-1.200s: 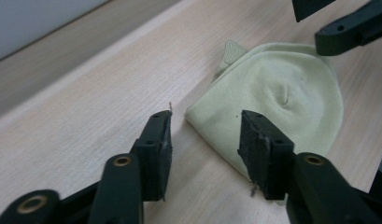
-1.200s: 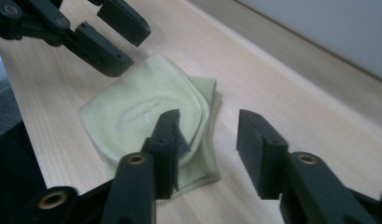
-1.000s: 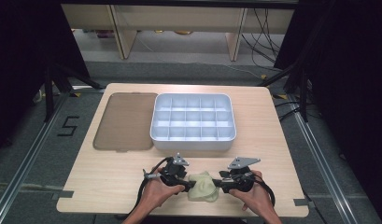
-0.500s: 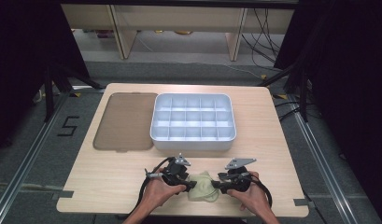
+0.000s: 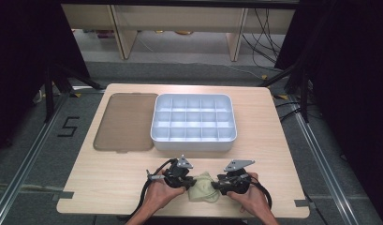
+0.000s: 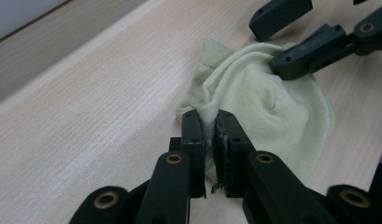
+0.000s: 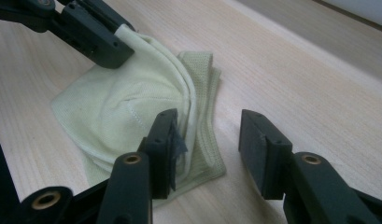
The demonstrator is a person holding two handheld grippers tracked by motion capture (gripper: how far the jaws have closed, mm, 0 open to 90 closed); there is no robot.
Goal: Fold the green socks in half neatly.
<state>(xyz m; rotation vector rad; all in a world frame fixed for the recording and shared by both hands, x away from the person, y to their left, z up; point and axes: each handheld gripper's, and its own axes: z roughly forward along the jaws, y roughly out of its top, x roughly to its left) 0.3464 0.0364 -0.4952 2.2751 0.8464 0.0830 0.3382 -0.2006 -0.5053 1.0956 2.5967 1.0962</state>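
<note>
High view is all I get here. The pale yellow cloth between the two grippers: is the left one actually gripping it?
Observer: Yes. The left gripper has its jaws shut on a fold of the pale yellow cloth.
Operator: And the right?
Observer: The right gripper is open; one jaw rests against the cloth's ribbed edge, the other stands over bare wooden table.
Operator: Cloth flat?
Observer: No, bunched, its folds rising toward the left gripper.
</note>
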